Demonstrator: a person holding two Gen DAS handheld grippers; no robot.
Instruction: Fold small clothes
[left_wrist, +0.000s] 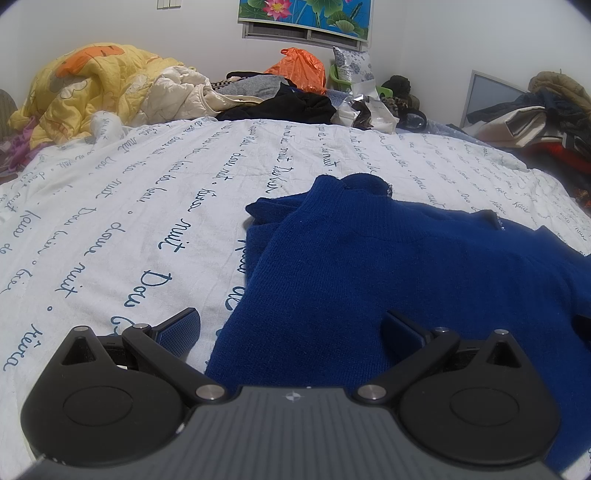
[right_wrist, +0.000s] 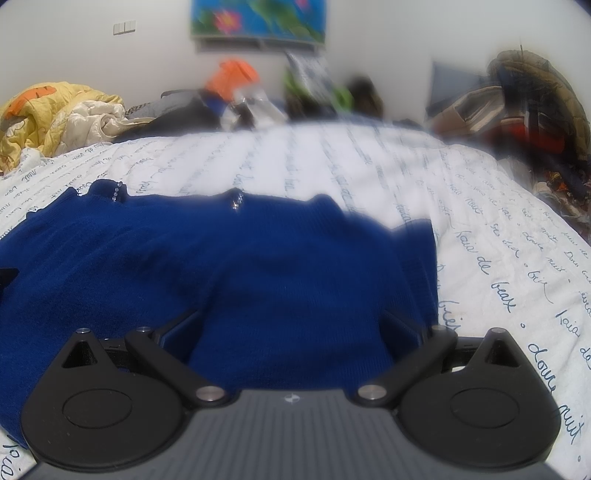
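Left wrist view: both grippers' fingers (left_wrist: 181, 328) spread wide — ribbed-knit blue sweater (left_wrist: 369, 266) beneath.

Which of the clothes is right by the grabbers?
The blue sweater. It lies spread on the white sheet right in front of both open grippers, left and right. The black clothes and yellow quilt are piled far back.

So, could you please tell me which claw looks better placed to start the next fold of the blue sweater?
Probably the right claw: open, fully over the blue sweater. The left claw straddles its edge, half over the sheet.
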